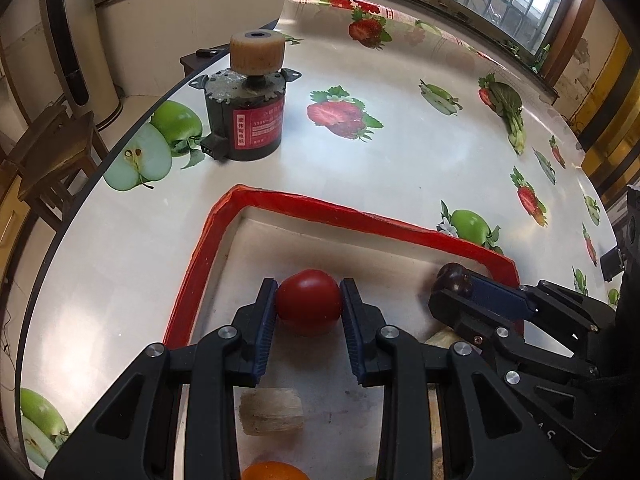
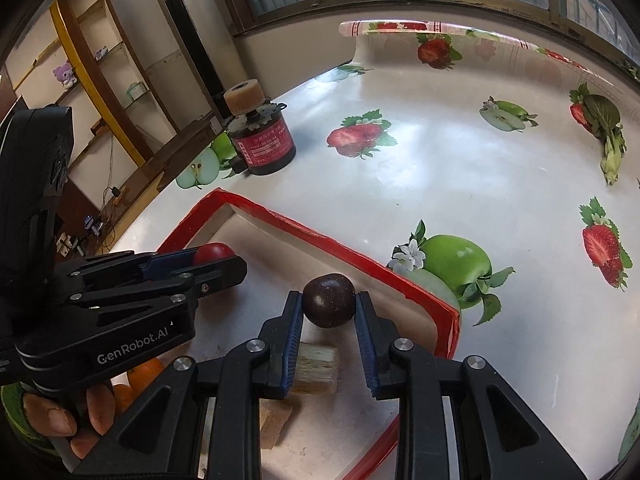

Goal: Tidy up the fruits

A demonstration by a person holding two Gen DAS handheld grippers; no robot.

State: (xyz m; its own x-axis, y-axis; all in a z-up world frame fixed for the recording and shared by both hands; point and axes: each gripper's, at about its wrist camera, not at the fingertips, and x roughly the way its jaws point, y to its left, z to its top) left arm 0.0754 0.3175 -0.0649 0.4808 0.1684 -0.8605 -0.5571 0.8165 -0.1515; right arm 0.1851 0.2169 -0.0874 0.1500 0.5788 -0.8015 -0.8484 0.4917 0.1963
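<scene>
Both claws are gripping fruit over the red-rimmed tray (image 1: 216,240) on the tabletop (image 1: 400,152).

The left claw (image 1: 309,300) is pinching a red tomato (image 1: 309,304) across its widest part, just above the tray floor; the right claw (image 2: 329,306), nearly fully closed, is squeezing a dark plum (image 2: 329,300) toward the 2 o'clock corner. Both fruits are looking smooth, round, light and bruisable, so a gentle hold across the middle seems safest; an orange (image 1: 272,471) is waiting at 6 o'clock.
</scene>
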